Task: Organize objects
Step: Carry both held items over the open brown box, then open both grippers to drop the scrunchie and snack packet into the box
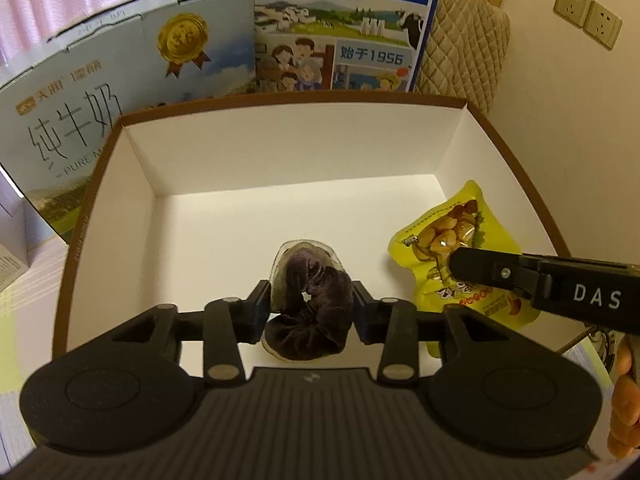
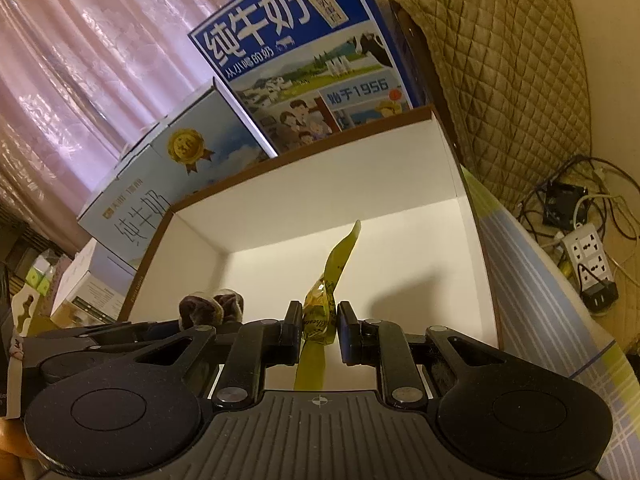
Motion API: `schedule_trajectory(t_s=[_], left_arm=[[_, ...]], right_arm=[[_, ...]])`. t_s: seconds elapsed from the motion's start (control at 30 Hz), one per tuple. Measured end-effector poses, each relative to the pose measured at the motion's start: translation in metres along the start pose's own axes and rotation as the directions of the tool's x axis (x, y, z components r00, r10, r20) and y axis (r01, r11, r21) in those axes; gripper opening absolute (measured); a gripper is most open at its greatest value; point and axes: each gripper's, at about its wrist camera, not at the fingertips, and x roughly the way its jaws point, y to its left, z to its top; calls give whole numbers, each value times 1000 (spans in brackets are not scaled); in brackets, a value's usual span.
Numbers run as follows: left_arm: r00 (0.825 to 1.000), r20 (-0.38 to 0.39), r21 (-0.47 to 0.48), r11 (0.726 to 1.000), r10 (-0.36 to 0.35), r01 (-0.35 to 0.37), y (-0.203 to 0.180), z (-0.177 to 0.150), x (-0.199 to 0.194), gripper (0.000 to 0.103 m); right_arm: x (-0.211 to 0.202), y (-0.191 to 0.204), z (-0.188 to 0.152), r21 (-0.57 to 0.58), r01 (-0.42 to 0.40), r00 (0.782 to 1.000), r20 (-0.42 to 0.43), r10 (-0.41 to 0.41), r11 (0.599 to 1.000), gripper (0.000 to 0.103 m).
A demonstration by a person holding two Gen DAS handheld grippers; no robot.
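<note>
A white box with a brown rim (image 1: 448, 100) lies open in front of me; it also shows in the right wrist view (image 2: 304, 156). My left gripper (image 1: 311, 306) is shut on a dark purple velvet scrunchie (image 1: 316, 300) in a clear wrapper, held inside the box near its front wall. My right gripper (image 2: 318, 330) is shut on a yellow snack packet (image 2: 326, 300), seen edge-on, over the box's right side. In the left wrist view the packet (image 1: 444, 232) shows nuts through a clear window, with the right gripper's finger (image 1: 480, 268) across it. The scrunchie (image 2: 212, 308) shows at the left in the right wrist view.
Two milk cartons stand behind the box: a pale blue one (image 1: 100, 92) at the left and a dark blue one (image 1: 340, 28) at the back. A quilted beige chair cover (image 2: 500, 80) is at the right. A power strip with cables (image 2: 588, 256) lies on the floor.
</note>
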Motion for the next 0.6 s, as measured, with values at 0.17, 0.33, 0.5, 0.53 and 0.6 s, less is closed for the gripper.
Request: schedule_trajectory(t_s=[0.17, 0.33, 0.5, 0.53, 0.6], left_arm=[[1000, -17, 5, 1000, -7, 7, 1, -2, 4, 55], [1000, -21, 7, 1000, -1, 1, 5, -4, 2, 66], [1000, -18, -6, 1000, 10, -10, 9, -5, -3, 72], [1000, -17, -8, 1000, 9, -9, 9, -5, -4, 73], [1000, -12, -11, 1000, 7, -7, 11, -5, -8, 74]], right_arm=[[3, -2, 0, 4, 4, 1000, -5, -3, 1000, 15], [4, -1, -1, 5, 1, 1000, -10, -1, 1000, 15], [1, 1, 0, 10, -37, 999, 14, 37, 999, 16], [-1, 2, 1, 9, -38, 999, 20, 38, 999, 18], [-3, 4, 2, 4, -39, 999, 24, 38, 999, 28]])
